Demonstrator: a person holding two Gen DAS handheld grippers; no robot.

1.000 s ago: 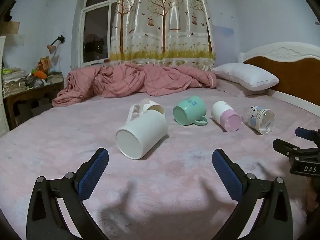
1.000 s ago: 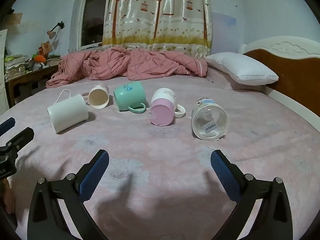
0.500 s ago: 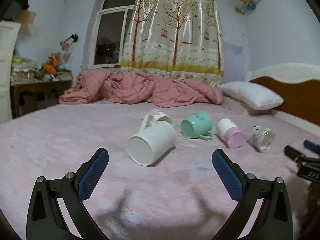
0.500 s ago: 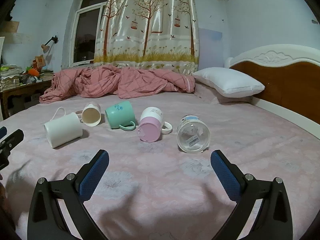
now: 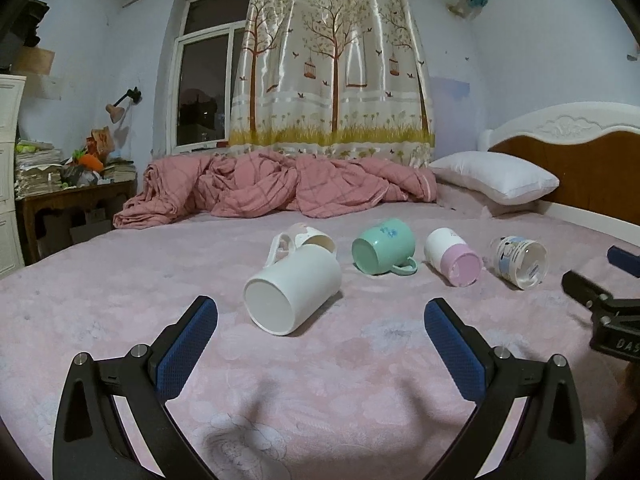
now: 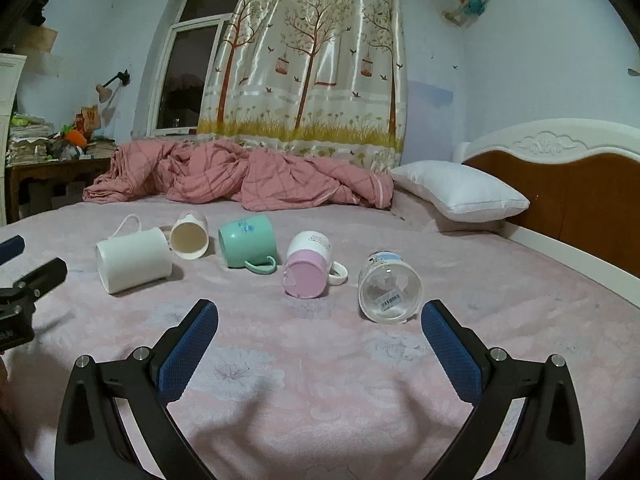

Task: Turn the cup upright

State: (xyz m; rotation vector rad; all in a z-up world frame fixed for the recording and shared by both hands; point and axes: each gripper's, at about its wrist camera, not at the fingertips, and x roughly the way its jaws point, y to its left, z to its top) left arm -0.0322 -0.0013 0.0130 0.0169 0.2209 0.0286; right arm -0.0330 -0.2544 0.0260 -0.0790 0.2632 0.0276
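Observation:
Several cups lie on their sides in a row on the pink bed (image 5: 320,380). A big white mug (image 5: 292,294) (image 6: 134,260) is nearest my left gripper (image 5: 320,324), which is open and empty just in front of it. Behind it lies a small cream cup (image 5: 308,238) (image 6: 189,235). Then come a green mug (image 5: 382,246) (image 6: 248,246), a pink-and-white mug (image 5: 452,262) (image 6: 308,268) and a clear glass cup (image 5: 520,262) (image 6: 390,286). My right gripper (image 6: 319,322) is open and empty, short of the pink mug and the glass cup.
A crumpled pink quilt (image 5: 272,188) lies across the far side of the bed. A white pillow (image 5: 496,178) rests by the wooden headboard (image 5: 592,172) at right. A cluttered side table (image 5: 68,196) stands at left. The bed (image 6: 320,360) fills the foreground.
Both grippers have lowered and levelled out, so more wall and curtain show. The left gripper has closed in slightly on the big white mug. No cup has moved.

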